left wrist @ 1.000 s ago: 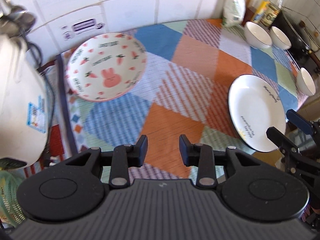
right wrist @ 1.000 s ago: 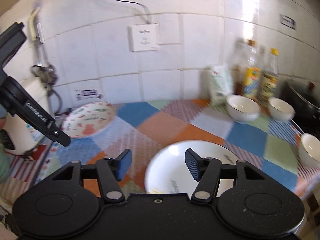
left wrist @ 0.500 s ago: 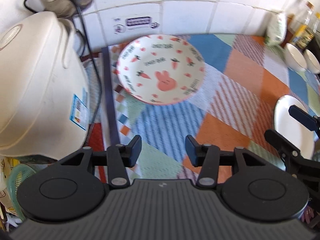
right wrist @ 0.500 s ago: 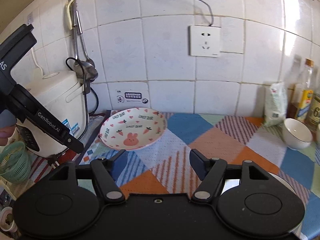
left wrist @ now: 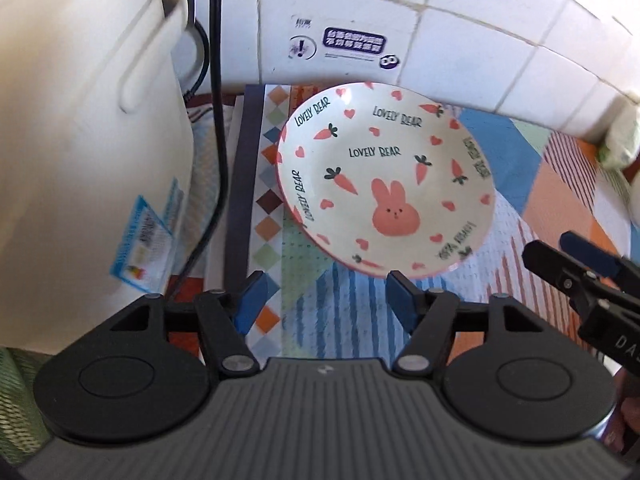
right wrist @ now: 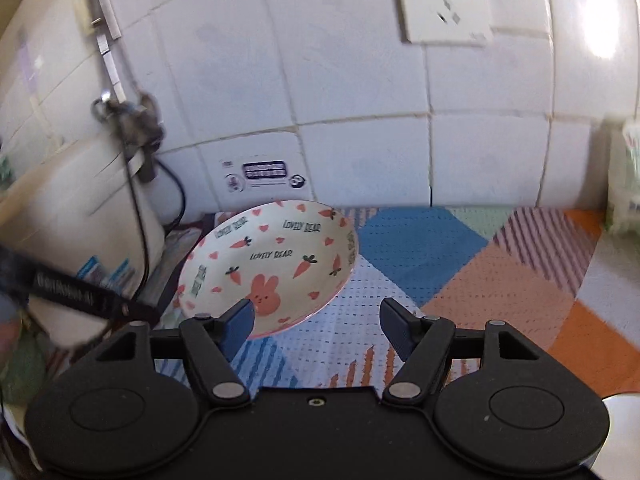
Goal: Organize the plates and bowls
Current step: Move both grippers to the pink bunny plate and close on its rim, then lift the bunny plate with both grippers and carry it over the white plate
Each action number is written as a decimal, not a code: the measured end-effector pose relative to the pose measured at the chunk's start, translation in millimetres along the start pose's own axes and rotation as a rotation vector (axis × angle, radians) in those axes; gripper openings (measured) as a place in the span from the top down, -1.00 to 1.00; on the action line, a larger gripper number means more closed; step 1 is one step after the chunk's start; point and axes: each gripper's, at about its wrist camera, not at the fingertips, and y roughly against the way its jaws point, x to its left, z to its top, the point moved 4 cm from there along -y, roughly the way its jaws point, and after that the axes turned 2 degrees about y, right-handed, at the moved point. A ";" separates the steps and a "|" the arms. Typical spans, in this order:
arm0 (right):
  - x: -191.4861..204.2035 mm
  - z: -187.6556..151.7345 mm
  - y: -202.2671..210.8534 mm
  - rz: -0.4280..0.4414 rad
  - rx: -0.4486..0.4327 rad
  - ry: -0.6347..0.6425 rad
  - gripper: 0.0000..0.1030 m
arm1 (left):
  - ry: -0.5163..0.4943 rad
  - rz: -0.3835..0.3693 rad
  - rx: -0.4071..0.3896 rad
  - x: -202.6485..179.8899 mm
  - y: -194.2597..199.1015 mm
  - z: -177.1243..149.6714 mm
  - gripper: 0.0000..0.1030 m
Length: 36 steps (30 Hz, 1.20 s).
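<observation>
White wall tiles point(right wrist: 360, 80) back the scene, with a wall socket point(right wrist: 444, 0) high up and a printed label point(left wrist: 352, 42) low on the tile directly ahead of both tongs. Below them the table carries a patchwork cloth point(right wrist: 500, 280) in blue, orange, green and striped blocks.

**Change since one second ago**
- Both views formerly took in the white plate and the small white bowls far along the table. Both now centre on the rabbit plate point(left wrist: 384, 184) at the wall end. Judgement: the rabbit plate is the item selected for the next pick.
- The rice cooker point(left wrist: 80, 140), formerly at the frame edge, now fills the area left of the left tongs.
- The left tongs point(left wrist: 326, 300) were nearly together; the jaws are now opening, with only cloth between them. The plate's near rim lies just ahead of the tips, apart from both pads.
- The right tongs point(right wrist: 316, 324) stand apart with nothing between them. The plate lies ahead and to their left; the left pad overlaps its near rim in view, and contact cannot be confirmed.
- Judgement: no item has been gripped or stacked; this is the approach step.

**Count, largest first**
1. Rice cooker: one, with one black cord point(left wrist: 216, 120) hanging beside it.
2. Rabbit plate: one, shallow, flat on the cloth, printed with carrots and hearts.
3. White plate point(right wrist: 624, 432): one, only a sliver visible, behind and right of the right tongs.
4. Packet point(right wrist: 624, 184): one, blurred, far right against the wall.
5. Bowls: none in view.
</observation>
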 end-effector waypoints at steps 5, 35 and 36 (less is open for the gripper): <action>-4.3 0.3 -38.8 0.010 0.030 -0.040 -0.42 | 0.042 0.035 0.001 3.0 -25.3 7.2 -0.26; -57.6 12.7 -119.1 0.209 0.213 -0.288 0.75 | 0.120 -0.006 -0.035 8.8 -60.2 21.2 0.50; -57.6 14.3 -119.9 0.214 0.228 -0.296 0.73 | 0.118 -0.013 -0.025 9.0 -59.7 21.9 0.50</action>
